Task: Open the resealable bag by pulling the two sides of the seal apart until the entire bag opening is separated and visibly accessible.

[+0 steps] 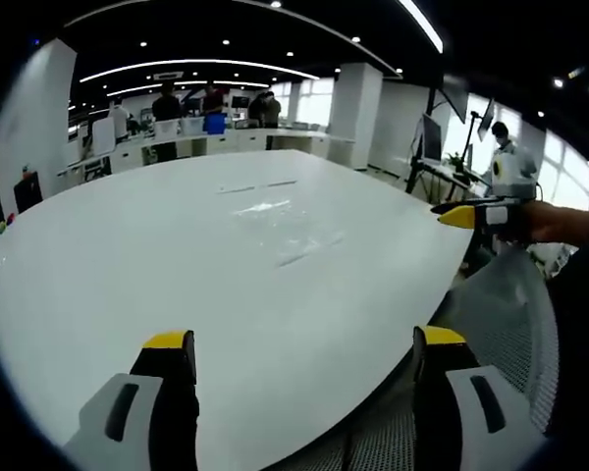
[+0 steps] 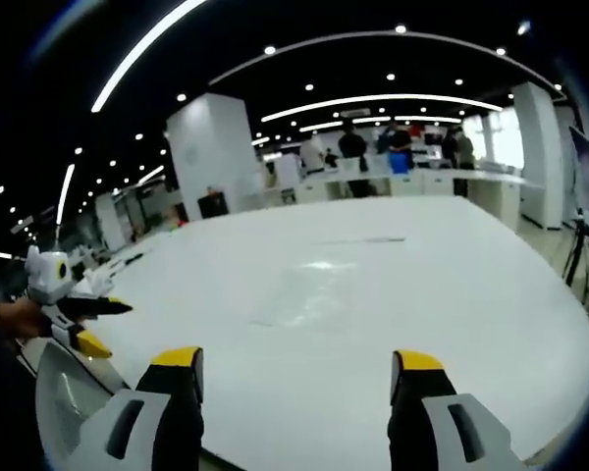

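A clear resealable bag (image 1: 275, 228) lies flat on the white table (image 1: 128, 265), well ahead of both grippers, and nothing touches it. Its thin strips show as faint lines at the near and far ends. My left gripper (image 1: 304, 340) is open over the table's near edge, its yellow-tipped jaws wide apart with nothing between them. My right gripper (image 1: 461, 214) comes in from the right, held by a hand (image 1: 558, 224) off the table's side. In the right gripper view, the bag (image 2: 324, 280) lies mid-table, my right gripper (image 2: 298, 359) is open and empty, and the left gripper (image 2: 100, 326) shows at the left.
A grey mesh chair back (image 1: 506, 309) stands at the table's near right edge. Monitors on stands (image 1: 434, 137) are to the right. Several people stand at desks (image 1: 191, 123) beyond the table's far edge, next to a white column (image 1: 358, 103).
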Tool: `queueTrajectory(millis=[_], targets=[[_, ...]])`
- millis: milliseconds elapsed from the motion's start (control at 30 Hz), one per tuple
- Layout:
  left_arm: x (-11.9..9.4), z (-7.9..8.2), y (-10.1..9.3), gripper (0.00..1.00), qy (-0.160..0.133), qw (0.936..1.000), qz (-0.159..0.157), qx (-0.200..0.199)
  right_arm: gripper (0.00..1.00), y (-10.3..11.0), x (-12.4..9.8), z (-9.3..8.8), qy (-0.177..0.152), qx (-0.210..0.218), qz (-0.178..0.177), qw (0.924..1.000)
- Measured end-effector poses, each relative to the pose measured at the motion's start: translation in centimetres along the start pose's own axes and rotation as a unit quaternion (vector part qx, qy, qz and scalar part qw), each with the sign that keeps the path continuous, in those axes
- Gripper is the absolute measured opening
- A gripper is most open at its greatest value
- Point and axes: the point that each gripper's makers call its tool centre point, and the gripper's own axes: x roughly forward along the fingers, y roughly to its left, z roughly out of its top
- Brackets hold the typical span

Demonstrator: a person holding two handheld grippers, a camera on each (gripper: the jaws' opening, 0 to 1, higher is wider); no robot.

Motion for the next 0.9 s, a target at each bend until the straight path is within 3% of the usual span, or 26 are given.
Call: queueTrajectory(millis=[367, 467, 633, 900], targets=[[0.7, 0.4, 0.3, 0.88, 0.008, 0.9999, 0.000, 0.009, 0.73, 0.4, 2.9, 0.3, 0.020, -0.033, 0.024, 0.9990], [0.9, 0.4, 0.4, 0.88, 0.007, 0.9999, 0.000, 0.007, 0.70, 0.6, 3.9, -0.4, 0.032, -0.044, 0.030, 0.9981], [0.9, -0.2, 0.4, 0.87, 0.016, 0.9998, -0.003, 0.006, 0.69, 1.7, 5.6, -1.6, 0.055, -0.078, 0.054, 0.9939], [0.8, -0.6, 0.5, 0.87, 0.021, 0.9998, -0.006, -0.001, 0.64, 2.8, 8.6, -1.9, 0.070, -0.137, 0.077, 0.9852]])
